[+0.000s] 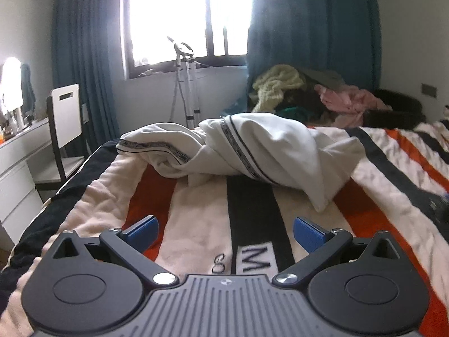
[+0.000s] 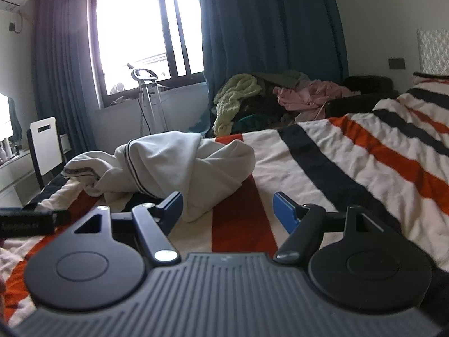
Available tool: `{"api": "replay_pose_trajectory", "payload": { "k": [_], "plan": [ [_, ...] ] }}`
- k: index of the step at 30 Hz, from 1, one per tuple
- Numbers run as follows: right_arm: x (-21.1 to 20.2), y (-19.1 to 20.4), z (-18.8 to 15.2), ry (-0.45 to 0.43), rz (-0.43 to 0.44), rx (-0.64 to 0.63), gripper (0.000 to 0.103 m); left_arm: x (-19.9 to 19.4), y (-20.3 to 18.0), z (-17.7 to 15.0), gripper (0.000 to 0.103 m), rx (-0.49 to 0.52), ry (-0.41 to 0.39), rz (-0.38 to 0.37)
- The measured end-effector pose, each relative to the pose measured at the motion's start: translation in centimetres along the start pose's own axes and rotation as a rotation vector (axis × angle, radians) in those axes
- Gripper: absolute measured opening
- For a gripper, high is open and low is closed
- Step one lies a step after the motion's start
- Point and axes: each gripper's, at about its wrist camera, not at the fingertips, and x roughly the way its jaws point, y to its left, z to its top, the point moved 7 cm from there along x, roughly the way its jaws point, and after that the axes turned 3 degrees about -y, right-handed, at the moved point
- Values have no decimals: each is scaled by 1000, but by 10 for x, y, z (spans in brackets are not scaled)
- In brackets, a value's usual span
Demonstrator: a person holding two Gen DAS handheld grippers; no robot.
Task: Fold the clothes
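Striped blanket [image 1: 196,219] covers the bed; curtained window [image 1: 190,14] beyond. Crumpled white garment [image 1: 252,146] lies ahead, clothes pile [image 2: 280,95] behind. My left gripper [image 1: 226,231] and right gripper [image 2: 228,210] gape wide, empty.

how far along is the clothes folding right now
Done: nothing visible. The white garment lies crumpled on the striped blanket.
In hand: nothing. The left gripper and right gripper are both open and empty, short of the garment.
Left: folding it, then apparently the clothes pile behind it.
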Motion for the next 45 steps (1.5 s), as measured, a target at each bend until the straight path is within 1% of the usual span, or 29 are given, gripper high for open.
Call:
{"api": "replay_pose_trajectory", "payload": {
  "k": [1, 3, 7, 9, 12, 15, 18, 20, 22, 24, 26, 28, 31, 33, 34, 36, 37, 38, 40, 45],
  "plan": [
    [3, 1, -1, 6, 4, 4, 73, -1, -1, -2, 103, 9, 2, -4],
    [8, 2, -4, 20, 12, 12, 73, -5, 1, 1, 103, -4, -4, -14],
    [23, 7, -12, 70, 40, 24, 73, -17, 15, 13, 103, -47, -58, -8],
    [39, 15, -12, 98, 72, 32, 74, -22, 25, 16, 103, -51, -84, 13],
    [71, 35, -4, 118, 112, 9, 74, -22, 42, 16, 103, -69, -89, 30],
    [114, 69, 11, 110, 161, -23, 74, -15, 64, 13, 103, -132, -57, 46],
    [171, 114, 26, 135, 203, -53, 74, -2, 85, 4, 103, -202, -20, 56],
    [211, 144, 33, 147, 222, -95, 73, 10, 96, -3, 103, -213, 1, 89],
    [252, 171, 39, 156, 236, -151, 73, 24, 103, -8, 103, -194, -4, 125],
    [290, 197, 41, 179, 252, -191, 72, 40, 105, -14, 103, -181, 11, 148],
    [323, 214, 43, 186, 235, -210, 73, 55, 106, -21, 103, -178, 27, 146],
    [351, 225, 46, 176, 208, -237, 74, 68, 105, -26, 103, -175, 26, 141],
    [382, 237, 49, 156, 181, -294, 74, 90, 104, -31, 103, -161, 28, 156],
    [399, 242, 46, 191, 150, -345, 70, 98, 99, -31, 103, -150, 24, 149],
    [406, 243, 44, 208, 128, -371, 65, 102, 96, -32, 103, -144, 22, 146],
    [408, 241, 43, 215, 80, -410, 33, 107, 91, -32, 103, -130, 17, 141],
    [406, 239, 44, 216, 69, -413, 28, 108, 88, -32, 103, -122, 15, 141],
    [403, 237, 45, 216, 61, -416, 22, 110, 85, -31, 103, -114, 13, 140],
    [389, 231, 55, 187, 58, -405, 16, 109, 85, -29, 103, -118, 6, 138],
    [325, 199, 108, 50, 49, -324, 16, 101, 86, -21, 103, -145, -15, 143]
  ]
}}
